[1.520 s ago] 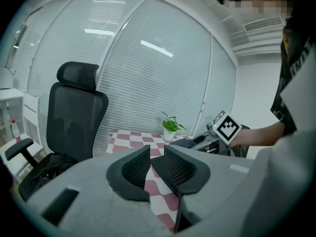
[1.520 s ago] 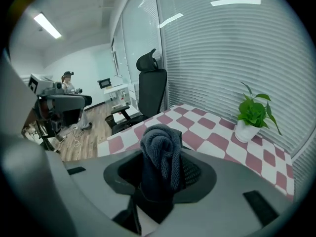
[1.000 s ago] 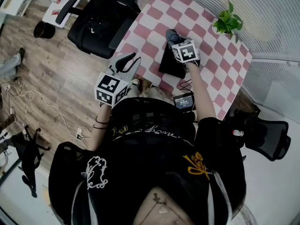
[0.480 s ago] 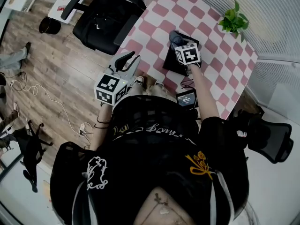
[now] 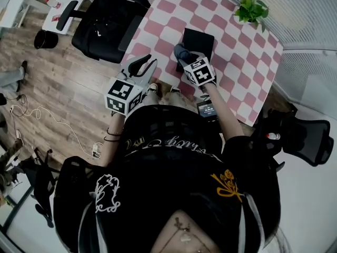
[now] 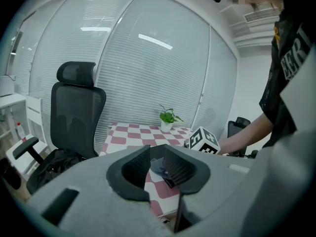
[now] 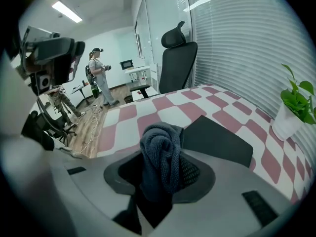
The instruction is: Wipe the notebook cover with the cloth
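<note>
The left tool (image 5: 143, 66) hangs off the surface's near edge, above the wooden floor (image 5: 58, 83), at about 8 o'clock from the notebook (image 5: 200, 38). Its own view shows the jaws released, with a clear gap and nothing between them. Through that gap it looks across at the right tool's marker cube (image 6: 203, 141). A black office chair (image 5: 102, 20) stands at 10 o'clock from this tool, beside the checkered surface (image 5: 239, 62).

The right tool (image 5: 185, 58) is over the surface, clenched on a bunched dark grey cloth (image 7: 161, 154). The head view places the cloth at the notebook's 7 o'clock corner. Whether it presses on the cover cannot be told from above. The right gripper view adds what the head view hides: the knitted cloth fills the jaws and folds over itself. The black notebook lies flat beyond it toward 1 o'clock, its cover mostly bare. A potted plant (image 5: 249, 9) stands at 2 o'clock from the notebook, near the surface's far corner. Only the right gripper view shows a person (image 7: 98, 80) standing far off at 10 o'clock.
</note>
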The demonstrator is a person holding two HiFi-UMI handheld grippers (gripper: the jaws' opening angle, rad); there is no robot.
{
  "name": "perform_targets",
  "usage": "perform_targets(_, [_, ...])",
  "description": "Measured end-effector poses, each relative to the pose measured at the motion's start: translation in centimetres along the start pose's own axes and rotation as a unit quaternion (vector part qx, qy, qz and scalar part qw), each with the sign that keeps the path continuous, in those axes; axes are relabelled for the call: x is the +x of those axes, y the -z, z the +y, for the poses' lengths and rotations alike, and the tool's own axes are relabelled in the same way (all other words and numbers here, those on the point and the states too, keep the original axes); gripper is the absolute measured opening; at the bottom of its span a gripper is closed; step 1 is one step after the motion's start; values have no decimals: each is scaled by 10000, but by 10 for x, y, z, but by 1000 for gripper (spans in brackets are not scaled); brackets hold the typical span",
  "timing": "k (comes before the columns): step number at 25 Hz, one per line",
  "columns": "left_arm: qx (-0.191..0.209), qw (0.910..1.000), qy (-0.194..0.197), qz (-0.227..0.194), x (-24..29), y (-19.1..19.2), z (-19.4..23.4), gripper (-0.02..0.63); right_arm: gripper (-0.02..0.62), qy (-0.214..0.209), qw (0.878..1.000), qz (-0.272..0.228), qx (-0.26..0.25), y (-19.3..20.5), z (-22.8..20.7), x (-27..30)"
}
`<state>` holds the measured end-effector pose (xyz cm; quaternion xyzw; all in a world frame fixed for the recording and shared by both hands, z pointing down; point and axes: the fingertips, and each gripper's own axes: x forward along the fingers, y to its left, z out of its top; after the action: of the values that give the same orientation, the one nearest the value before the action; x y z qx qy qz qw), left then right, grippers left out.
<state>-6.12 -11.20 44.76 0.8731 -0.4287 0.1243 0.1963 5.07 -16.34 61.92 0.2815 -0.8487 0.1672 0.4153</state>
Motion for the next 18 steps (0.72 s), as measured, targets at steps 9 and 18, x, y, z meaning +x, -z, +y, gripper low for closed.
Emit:
perform_targets(9, [142, 9988, 456, 88, 23, -3, -14, 83, 133, -193, 9998, -38, 29, 20, 39, -13])
perform_targets(18, [234, 9972, 698, 113, 38, -8, -24, 83, 133, -422, 9990, -58, 98, 23, 40, -18])
